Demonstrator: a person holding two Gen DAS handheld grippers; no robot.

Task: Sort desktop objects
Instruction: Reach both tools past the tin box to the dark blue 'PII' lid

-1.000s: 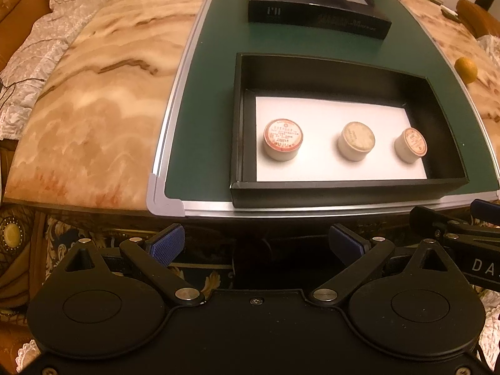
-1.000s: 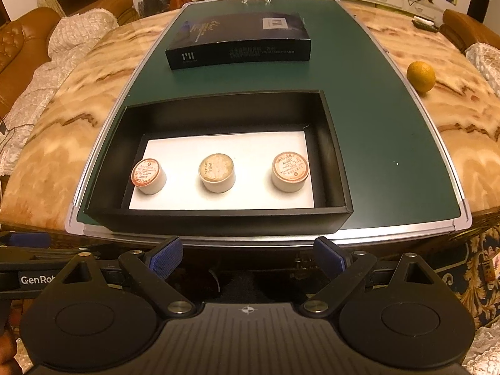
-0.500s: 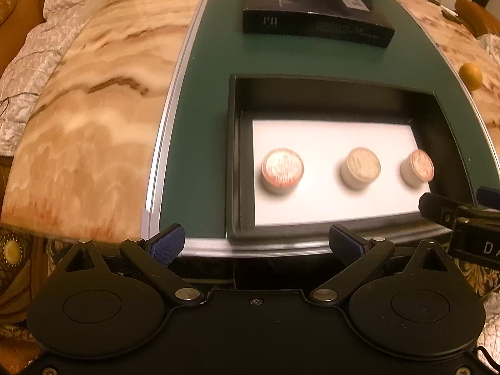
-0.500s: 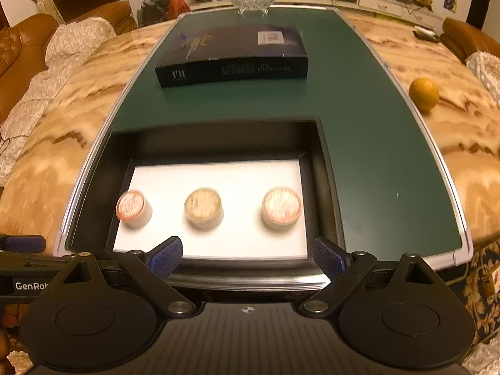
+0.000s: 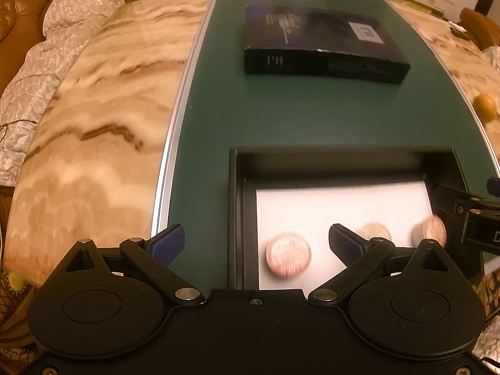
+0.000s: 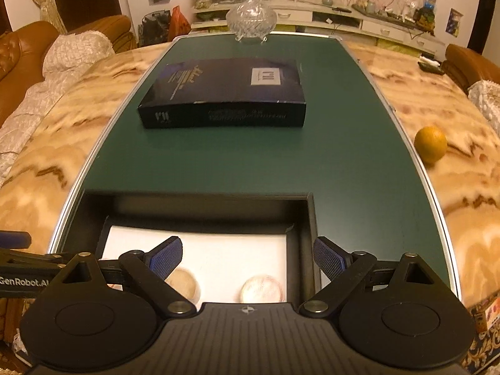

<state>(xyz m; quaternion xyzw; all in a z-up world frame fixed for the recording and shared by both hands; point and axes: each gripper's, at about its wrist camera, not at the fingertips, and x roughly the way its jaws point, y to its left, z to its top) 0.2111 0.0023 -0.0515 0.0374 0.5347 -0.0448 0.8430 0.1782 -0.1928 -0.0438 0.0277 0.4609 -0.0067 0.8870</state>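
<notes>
Both pairs of tongs released and empty, poised over the near end of the black tray on the green mat of the marble desk. Left tongs spread wide, one pad over the mat outside the tray wall, the other over the white liner, with the leftmost round capped container showing between them but untouched. Right tongs likewise splayed, the right-hand container low between the pads, the middle container half hidden behind the left pad. Third container at the right end in the left view, blurred, close to the other tool's arm. Dark flat box lying farther up the mat, well apart from the tray; orange off the mat on the marble; glass bowl at the far end. Probable step: reaching into the tray for a container each. Risks from here, as a judgement only: a left pad striking the tray wall on descent, since that wall lies between the pads; small smooth cylinders toppling or rolling on the slick liner if nudged off-centre; the two tools fouling each other in so narrow a tray; a poor, slanted pinch from the steep approach, letting a container slip.
</notes>
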